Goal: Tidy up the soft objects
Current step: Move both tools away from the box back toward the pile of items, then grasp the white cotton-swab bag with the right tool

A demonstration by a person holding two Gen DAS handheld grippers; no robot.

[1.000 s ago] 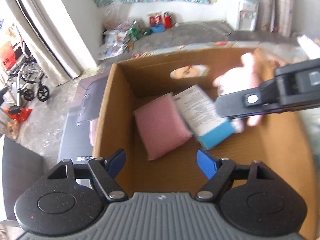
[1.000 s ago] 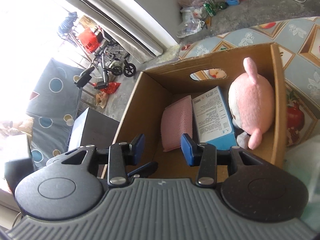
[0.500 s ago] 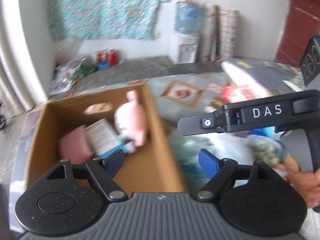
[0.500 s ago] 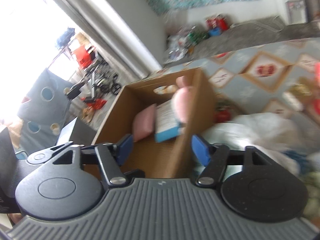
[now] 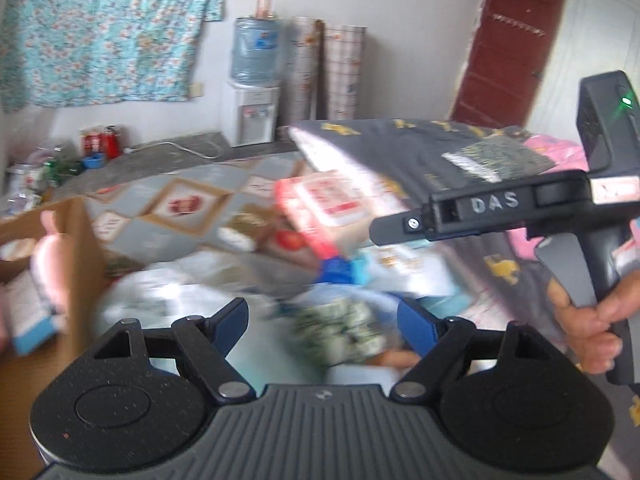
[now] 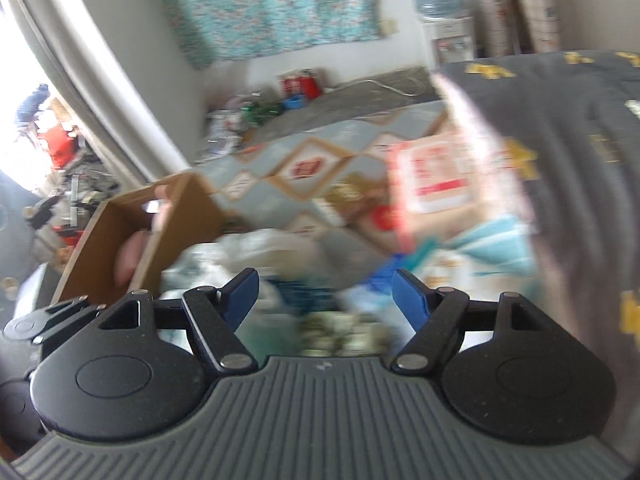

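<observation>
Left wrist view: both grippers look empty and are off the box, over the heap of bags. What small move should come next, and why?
Probably lower the left gripper onto the green patterned bundle just ahead of it. Its jaws stand open with nothing between them, the bundle lies almost between the fingers, and the cardboard box with the pink plush already in it sits close on the left. Blur hides what the bundle is.
</observation>
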